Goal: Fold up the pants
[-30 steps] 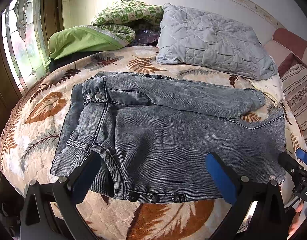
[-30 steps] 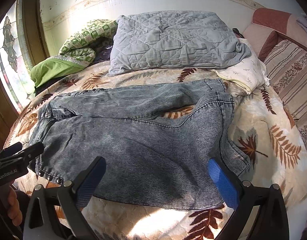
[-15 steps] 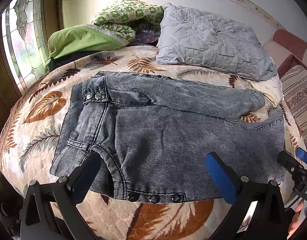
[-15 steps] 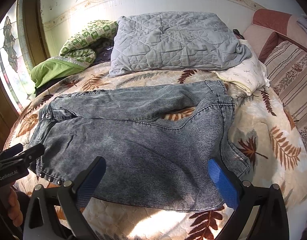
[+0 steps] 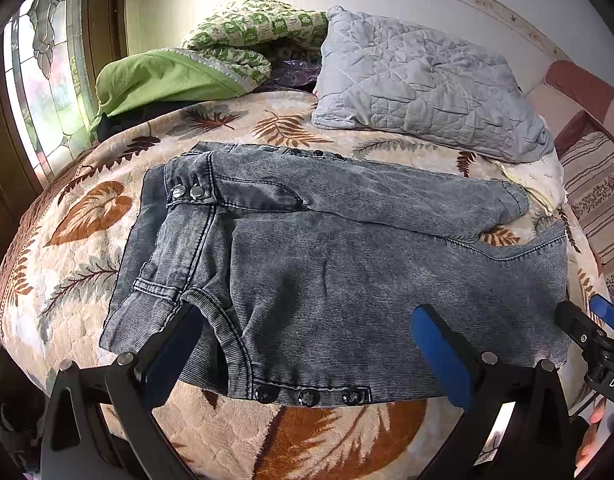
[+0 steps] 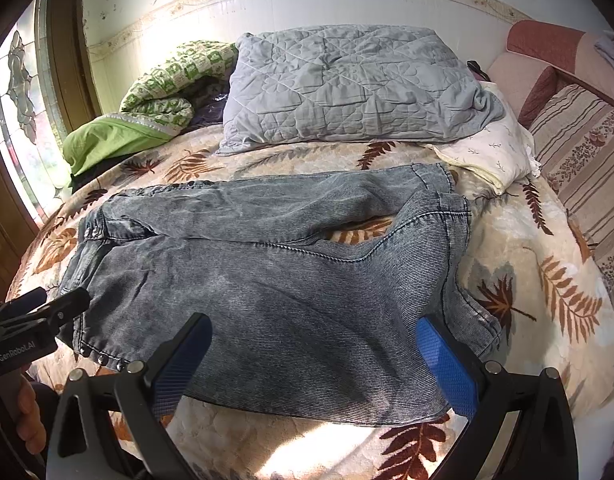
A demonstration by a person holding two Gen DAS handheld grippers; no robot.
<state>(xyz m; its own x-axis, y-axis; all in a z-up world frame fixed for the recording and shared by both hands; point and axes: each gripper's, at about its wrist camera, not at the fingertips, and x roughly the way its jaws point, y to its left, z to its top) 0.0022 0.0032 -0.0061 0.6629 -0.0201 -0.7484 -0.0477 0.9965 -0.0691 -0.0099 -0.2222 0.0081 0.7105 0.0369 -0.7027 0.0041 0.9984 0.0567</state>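
Grey washed denim pants (image 5: 347, 264) (image 6: 275, 280) lie flat across the bed, waistband to the left, both legs running right with their hems spread apart. My left gripper (image 5: 307, 344) hovers open over the near edge at the waistband end, above a row of snaps. My right gripper (image 6: 315, 352) is open over the near leg close to its hem. Neither touches the cloth as far as I can see. Each gripper shows at the edge of the other's view: the right gripper (image 5: 587, 332) and the left gripper (image 6: 39, 316).
The bed carries a leaf-patterned quilt (image 5: 79, 248). A grey quilted pillow (image 5: 419, 88), a green blanket pile (image 5: 211, 60) and a cream pillow (image 6: 491, 156) lie at the back. A stained-glass window (image 5: 39, 92) is on the left, a striped sofa (image 6: 579, 152) on the right.
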